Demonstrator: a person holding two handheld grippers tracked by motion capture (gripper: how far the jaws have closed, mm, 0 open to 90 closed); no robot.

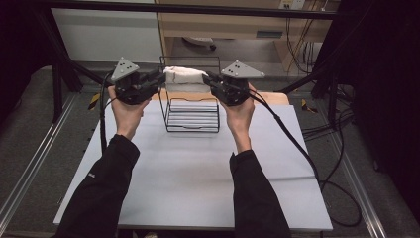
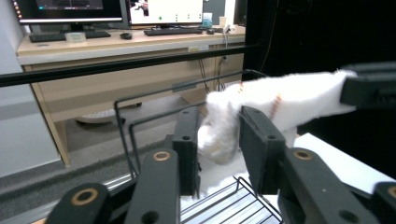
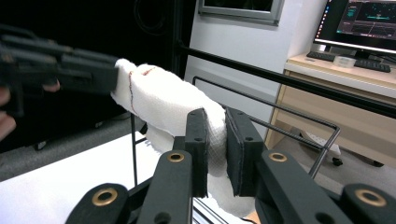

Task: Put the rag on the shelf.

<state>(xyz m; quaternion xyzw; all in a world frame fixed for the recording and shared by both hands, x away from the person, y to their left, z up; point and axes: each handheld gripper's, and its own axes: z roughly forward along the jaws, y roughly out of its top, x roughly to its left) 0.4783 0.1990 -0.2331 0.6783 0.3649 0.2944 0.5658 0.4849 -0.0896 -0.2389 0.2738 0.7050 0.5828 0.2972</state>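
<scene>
Above the wire rack (image 1: 192, 115), at twelve o'clock on the tabletop (image 1: 198, 168), hangs a white cloth (image 1: 184, 76). Right hand-held gripper (image 1: 207, 78) pinches its three o'clock end. Left hand-held gripper (image 1: 161, 78) stands partly open around the nine o'clock end.

Showing white with a thin red stitched line: the towel (image 3: 163, 100). Showing black: wire rack (image 1: 192, 119), both tools' jaws. Lying pale grey beneath the rack: bench (image 1: 198, 168).
</scene>
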